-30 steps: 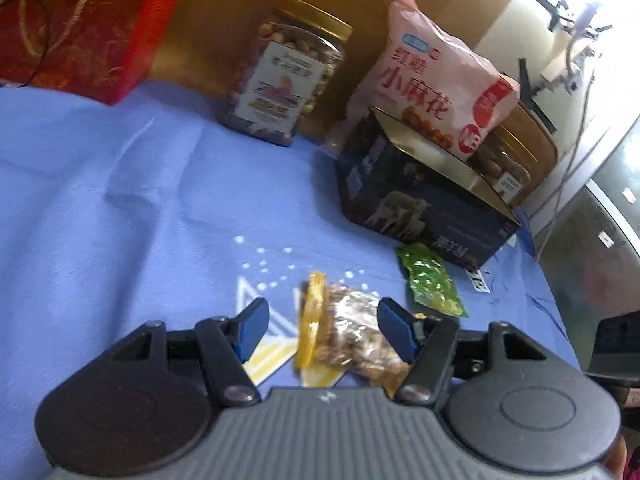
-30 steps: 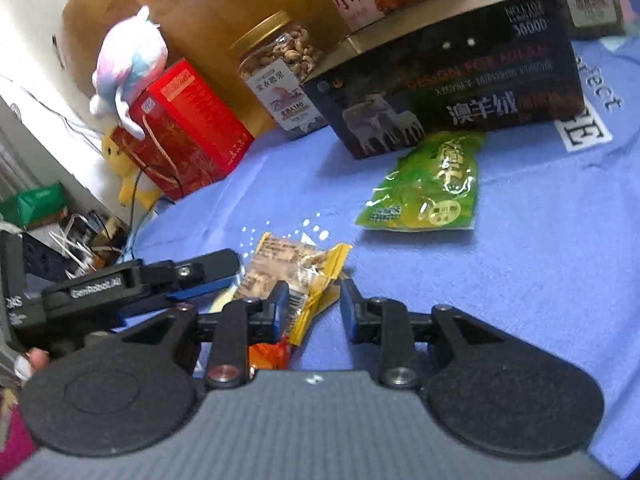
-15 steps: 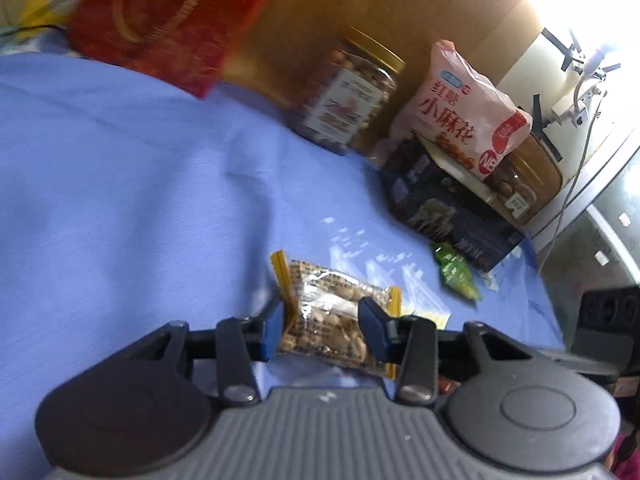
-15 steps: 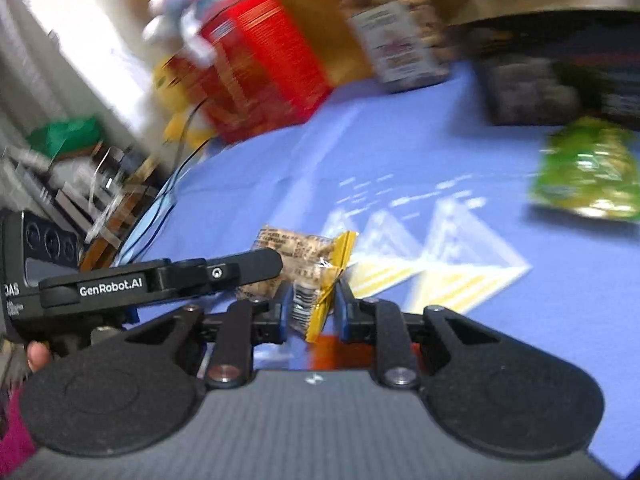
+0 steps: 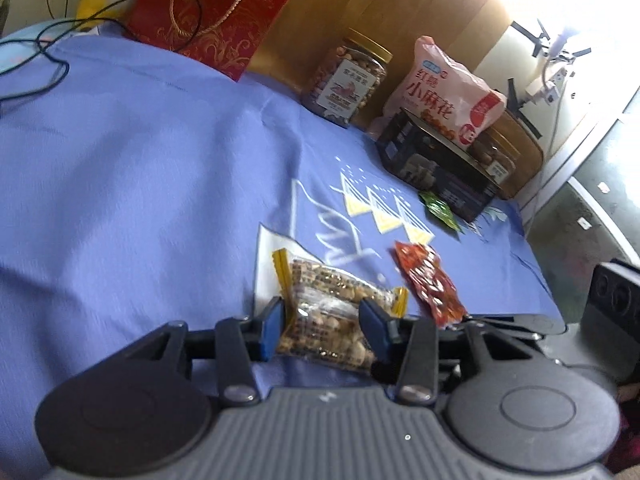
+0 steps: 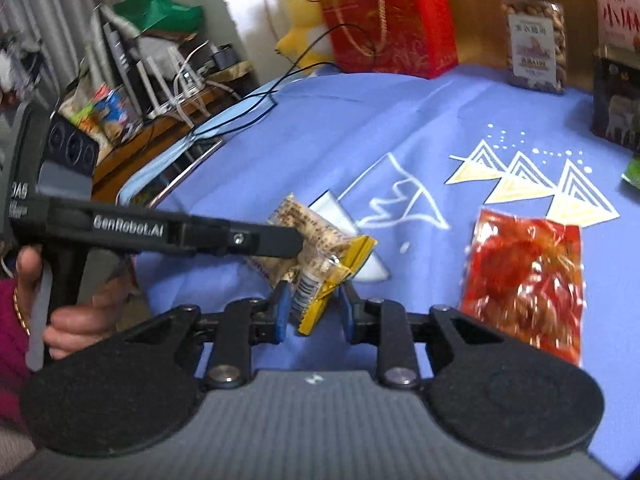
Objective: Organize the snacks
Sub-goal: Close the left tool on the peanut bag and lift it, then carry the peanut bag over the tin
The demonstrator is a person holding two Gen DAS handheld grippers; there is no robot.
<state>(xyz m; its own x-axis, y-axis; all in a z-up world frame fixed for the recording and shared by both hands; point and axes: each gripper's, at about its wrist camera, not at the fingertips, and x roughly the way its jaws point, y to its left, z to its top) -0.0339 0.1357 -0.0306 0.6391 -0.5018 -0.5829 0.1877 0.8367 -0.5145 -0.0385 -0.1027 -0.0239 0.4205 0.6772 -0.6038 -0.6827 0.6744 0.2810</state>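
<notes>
A clear peanut packet point(image 5: 324, 320) with yellow ends sits between my left gripper's point(image 5: 322, 328) blue pads, which press on its sides while the jaws ease slightly wider. In the right wrist view the same packet point(image 6: 296, 232) hangs just above the blue cloth under the left gripper's finger point(image 6: 240, 236). Its yellow end lies between the pads of my right gripper point(image 6: 314, 310), whose jaws are opening, with a gap at the right pad. A red snack packet point(image 6: 524, 272) lies flat on the cloth to the right. A green packet point(image 5: 438, 208) lies by the dark box point(image 5: 436, 168).
Along the back stand a red gift bag point(image 5: 216, 12), a nut jar point(image 5: 348, 76) and a pink snack bag point(image 5: 444, 92) on the dark box. A yellow plush point(image 6: 300, 12) and black cables point(image 6: 248, 100) lie at the cloth's far left. A hand point(image 6: 76, 320) holds the left gripper.
Both grippers have moved left across the cloth with the peanut packet. The left jaws closed onto it. The right jaws pinched its yellow end, then widened. The red packet has come into view.
</notes>
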